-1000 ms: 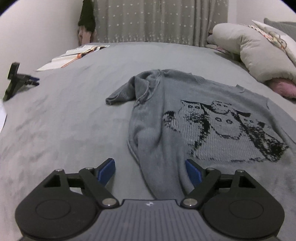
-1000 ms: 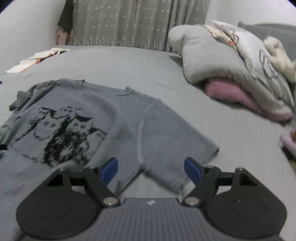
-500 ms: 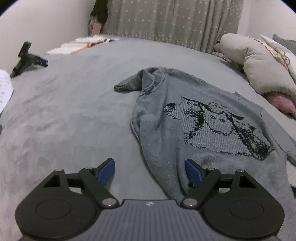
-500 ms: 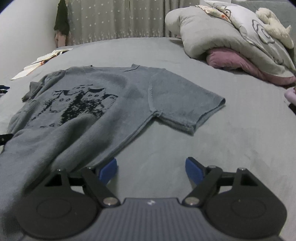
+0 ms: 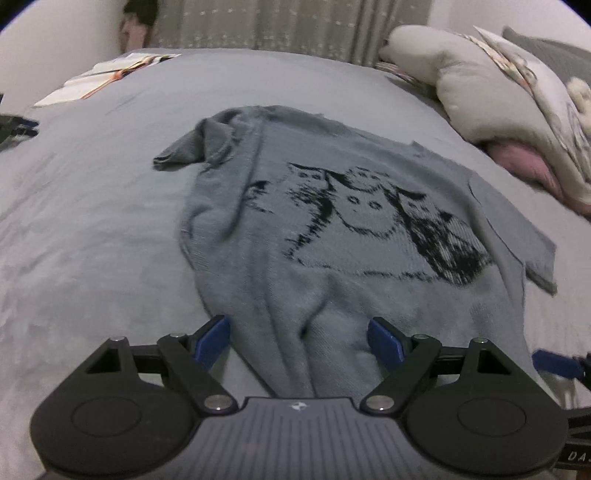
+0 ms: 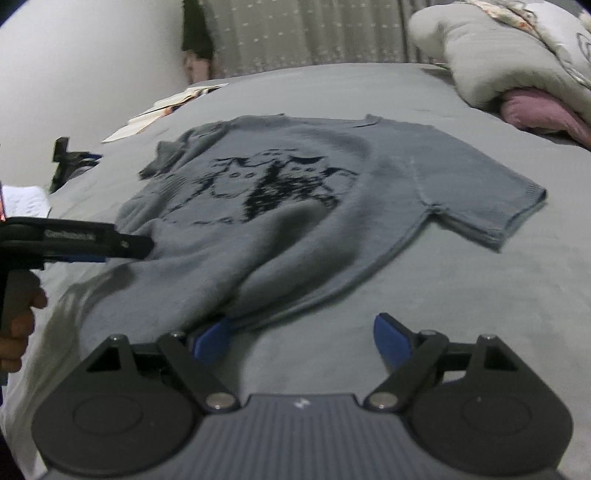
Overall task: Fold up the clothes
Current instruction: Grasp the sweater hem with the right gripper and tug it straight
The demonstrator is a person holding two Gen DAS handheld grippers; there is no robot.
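A grey knitted sweater (image 5: 332, 229) with a black cat pattern lies front up on the grey bed (image 5: 92, 221). Its left sleeve (image 5: 184, 149) is crumpled and its right sleeve (image 6: 491, 206) lies flat. My left gripper (image 5: 298, 338) stands open over the hem, with folds of the sweater between its blue pads, which do not press on it. My right gripper (image 6: 299, 338) is open at the hem's right part; the sweater (image 6: 295, 229) edge lies at its left pad and bare sheet between the pads. The left gripper (image 6: 136, 246) and a hand (image 6: 18, 332) show at the left.
A pile of light quilts and pillows (image 5: 498, 88) over a pink cloth (image 5: 524, 162) lies at the right. An open book (image 5: 107, 75) rests at the far left by the curtain (image 5: 295, 26). A black clamp-like object (image 6: 70, 162) and white paper (image 6: 26, 201) lie at the left.
The left gripper has shifted right, so the sweater's hem now lies between its pads. The right gripper has swung left, from the right sleeve to the hem.
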